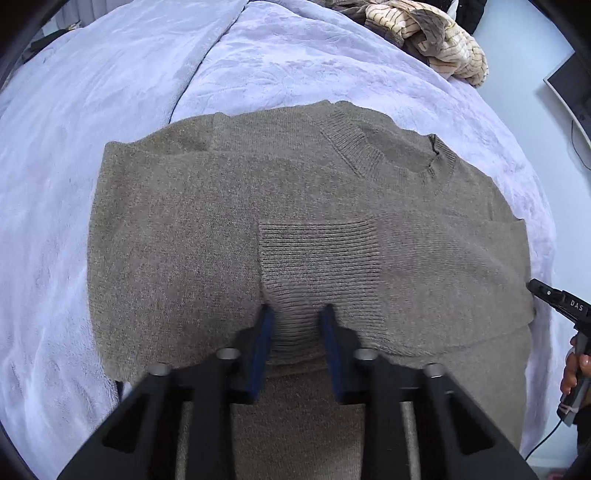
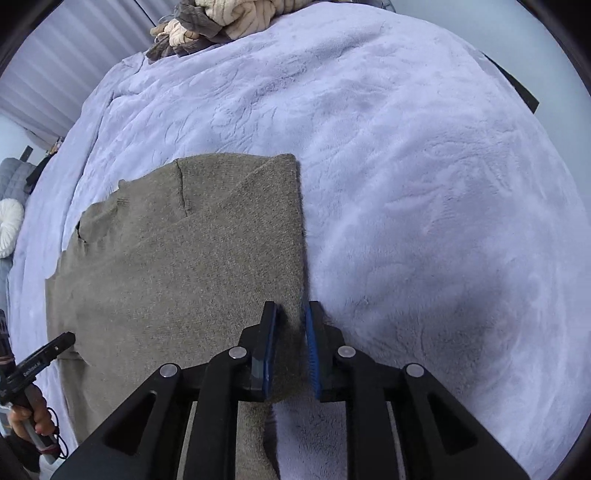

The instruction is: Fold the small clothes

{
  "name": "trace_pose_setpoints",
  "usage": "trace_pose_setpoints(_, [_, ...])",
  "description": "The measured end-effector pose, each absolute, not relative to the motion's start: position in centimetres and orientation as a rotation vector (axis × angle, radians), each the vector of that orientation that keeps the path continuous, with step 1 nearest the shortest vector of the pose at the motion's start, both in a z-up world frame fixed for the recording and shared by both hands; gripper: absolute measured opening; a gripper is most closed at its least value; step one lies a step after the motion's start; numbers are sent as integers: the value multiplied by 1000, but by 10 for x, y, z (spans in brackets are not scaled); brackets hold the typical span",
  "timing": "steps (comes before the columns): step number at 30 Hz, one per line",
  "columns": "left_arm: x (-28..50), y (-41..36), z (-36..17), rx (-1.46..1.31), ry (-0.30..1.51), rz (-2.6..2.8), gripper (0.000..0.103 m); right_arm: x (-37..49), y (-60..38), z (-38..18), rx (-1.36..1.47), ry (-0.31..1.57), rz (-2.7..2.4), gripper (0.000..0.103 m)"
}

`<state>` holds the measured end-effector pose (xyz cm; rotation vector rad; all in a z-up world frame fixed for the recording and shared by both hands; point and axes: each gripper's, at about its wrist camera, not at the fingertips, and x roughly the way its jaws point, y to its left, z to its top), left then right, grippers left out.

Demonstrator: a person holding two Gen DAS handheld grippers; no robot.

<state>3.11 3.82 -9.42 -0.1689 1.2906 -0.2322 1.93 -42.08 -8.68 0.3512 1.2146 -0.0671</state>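
Note:
A grey-brown knit sweater (image 1: 207, 229) lies flat on a lavender blanket (image 1: 92, 110), sleeves folded across its body, neck away from me. My left gripper (image 1: 297, 317) has its jaws around the ribbed cuff (image 1: 317, 258) of the folded sleeve, with a gap still between the pads. In the right wrist view the sweater (image 2: 177, 266) fills the left half. My right gripper (image 2: 291, 314) straddles the sweater's right folded edge (image 2: 299, 236), jaws narrowly apart with fabric between them. Each gripper shows at the edge of the other's view: right gripper (image 1: 546, 295), left gripper (image 2: 55, 347).
A heap of striped cream and brown clothes (image 1: 424, 33) lies at the far end of the bed; it also shows in the right wrist view (image 2: 221, 18). A monitor (image 1: 572, 88) stands at the right. A white round cushion (image 2: 9, 225) sits left of the bed.

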Motion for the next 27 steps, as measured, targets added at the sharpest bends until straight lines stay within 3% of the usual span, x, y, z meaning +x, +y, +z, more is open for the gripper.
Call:
trace_pose_setpoints(8, [18,44,-90,-135,1291,-233,14,-5,-389,-51,325,1144,-28,18])
trace_pose_setpoints(15, [14,69,-92,-127,1308,-99,14,5,-370,-105,313,1297,-31,17])
trace_pose_setpoints(20, [1,83,-84,-118,1328,-73,15,3,-373,-98,338,1306,-41,18])
trace_pose_setpoints(23, [-10,83,-76,-94,1339,-69,15,-3,-371,-91,351,1321,-46,26])
trace_pose_setpoints(25, [-18,81,-71,-94,1348,-75,15,-10,-369,-87,374,1332,-49,41])
trace_pose_setpoints(27, [-24,80,-67,-96,1360,-81,15,-19,-366,-81,395,1337,-47,43])
